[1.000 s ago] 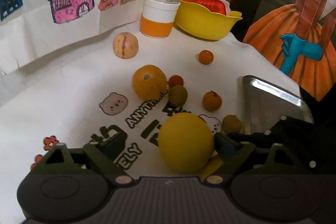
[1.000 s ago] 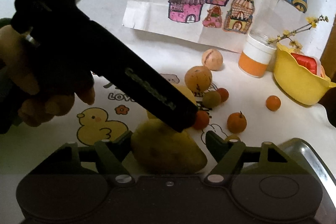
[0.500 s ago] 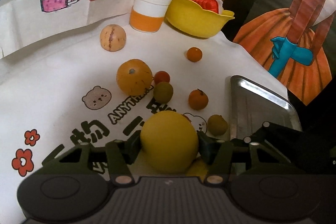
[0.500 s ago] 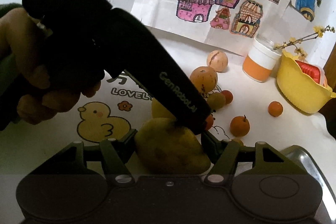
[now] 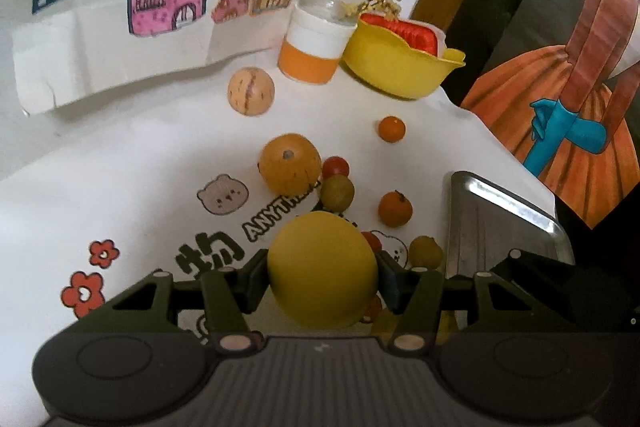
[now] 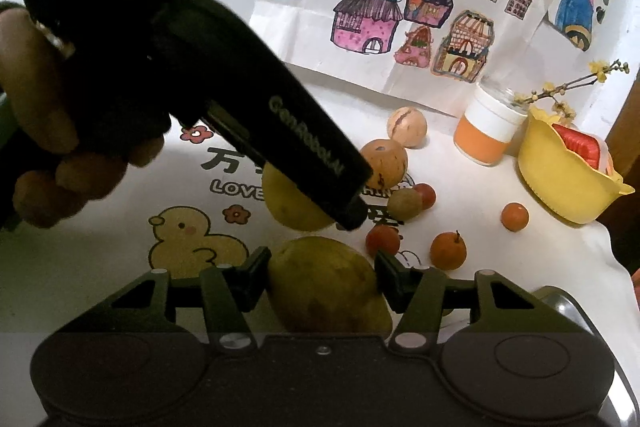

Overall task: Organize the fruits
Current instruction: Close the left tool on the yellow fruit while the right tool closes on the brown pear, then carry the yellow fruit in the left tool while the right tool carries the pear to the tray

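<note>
On the white tablecloth (image 5: pixel 132 155) with cartoon pictures, in the left wrist view, the left gripper (image 5: pixel 322 273) has closed in from wide open and now its two pads press both sides of a big round yellow fruit (image 5: pixel 322 269). The shiny metal tray (image 5: pixel 492 223) lies to the right of this fruit, very near. That is probably where the fruit goes, so the move is a short one to the right. Small orange fruits (image 5: pixel 395 209) sit between them.

In the right wrist view, the right gripper (image 6: pixel 322 277) has just been closing, and its pads touch a yellow-green pear-shaped fruit (image 6: pixel 326 283). The pear's long side runs toward the camera and a bit right. A corner of the tray (image 6: pixel 568 303) shows at the lower right, nearer this gripper. A person's hand (image 6: pixel 44 131) holds the left gripper's black handle (image 6: pixel 256 107) above the pear.
</note>
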Motion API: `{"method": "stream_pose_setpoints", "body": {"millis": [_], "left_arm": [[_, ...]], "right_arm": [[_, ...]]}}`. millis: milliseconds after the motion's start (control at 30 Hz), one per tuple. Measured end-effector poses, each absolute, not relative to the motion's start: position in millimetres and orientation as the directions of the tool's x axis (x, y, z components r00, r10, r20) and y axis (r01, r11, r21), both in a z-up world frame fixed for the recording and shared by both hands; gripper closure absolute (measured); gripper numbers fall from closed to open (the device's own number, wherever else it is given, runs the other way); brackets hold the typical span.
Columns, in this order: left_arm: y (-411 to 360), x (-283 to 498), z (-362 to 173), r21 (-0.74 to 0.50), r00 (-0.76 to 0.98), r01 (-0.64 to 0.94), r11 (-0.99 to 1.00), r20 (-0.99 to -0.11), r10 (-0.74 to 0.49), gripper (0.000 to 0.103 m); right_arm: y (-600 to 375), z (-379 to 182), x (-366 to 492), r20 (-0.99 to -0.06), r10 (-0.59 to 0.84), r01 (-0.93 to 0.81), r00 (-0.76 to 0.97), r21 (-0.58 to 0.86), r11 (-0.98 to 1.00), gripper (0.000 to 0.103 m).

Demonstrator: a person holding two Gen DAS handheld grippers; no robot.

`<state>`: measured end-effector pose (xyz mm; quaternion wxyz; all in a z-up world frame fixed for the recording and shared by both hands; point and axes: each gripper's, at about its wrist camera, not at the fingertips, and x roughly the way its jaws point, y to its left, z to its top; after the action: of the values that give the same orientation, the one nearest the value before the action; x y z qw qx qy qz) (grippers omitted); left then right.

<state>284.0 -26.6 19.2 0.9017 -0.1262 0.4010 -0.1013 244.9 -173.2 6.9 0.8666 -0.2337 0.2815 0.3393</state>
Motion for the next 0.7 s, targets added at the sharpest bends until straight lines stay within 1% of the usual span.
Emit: {"method": "stream_pose_setpoints", "body": {"millis": [133, 200, 233, 267, 300, 400, 433, 500, 700], "left_arm": [[-28, 279, 22, -0.291, 0.660, 0.075, 0.954, -0.702, -0.266, 0.043], [-29, 277, 23, -0.279, 0.664, 0.071, 0.958, -0.703, -0.254, 0.043], [-29, 276, 24, -0.274, 0.666, 0.070, 0.959, -0.703, -0.250, 0.043], [-30, 275, 24, -0.272, 0.667, 0.070, 0.960, -0.703, -0.247, 0.043], [-30, 274, 24, -0.270, 0.669, 0.069, 0.960, -0.702, -0.246, 0.043], [-30, 273, 24, -0.268, 0.672, 0.066, 0.961, -0.701, -0.241, 0.043], [-30, 273, 24, -0.268, 0.672, 0.065, 0.961, -0.701, -0.240, 0.043], [-30, 272, 25, -0.267, 0.673, 0.065, 0.961, -0.700, -0.240, 0.043], [-28, 269, 28, -0.269, 0.681, 0.057, 0.962, -0.694, -0.234, 0.043]], "right_arm": [[-174, 6, 245, -0.648, 0.462, -0.726, 0.605, -0.212, 0.654, 0.044], [-176, 7, 247, -0.659, 0.466, -0.733, 0.590, -0.195, 0.652, 0.040], [-176, 6, 248, -0.671, 0.466, -0.738, 0.577, -0.184, 0.649, 0.033], [-178, 6, 249, -0.681, 0.469, -0.745, 0.563, -0.172, 0.645, 0.029], [-179, 5, 249, -0.681, 0.470, -0.747, 0.561, -0.173, 0.642, 0.029], [-179, 2, 249, -0.693, 0.465, -0.753, 0.551, -0.172, 0.635, 0.031], [-180, 1, 250, -0.692, 0.465, -0.751, 0.552, -0.170, 0.638, 0.034], [-179, 2, 250, -0.692, 0.464, -0.750, 0.552, -0.170, 0.639, 0.036], [-177, 2, 247, -0.675, 0.465, -0.749, 0.573, -0.200, 0.632, 0.040]]}}
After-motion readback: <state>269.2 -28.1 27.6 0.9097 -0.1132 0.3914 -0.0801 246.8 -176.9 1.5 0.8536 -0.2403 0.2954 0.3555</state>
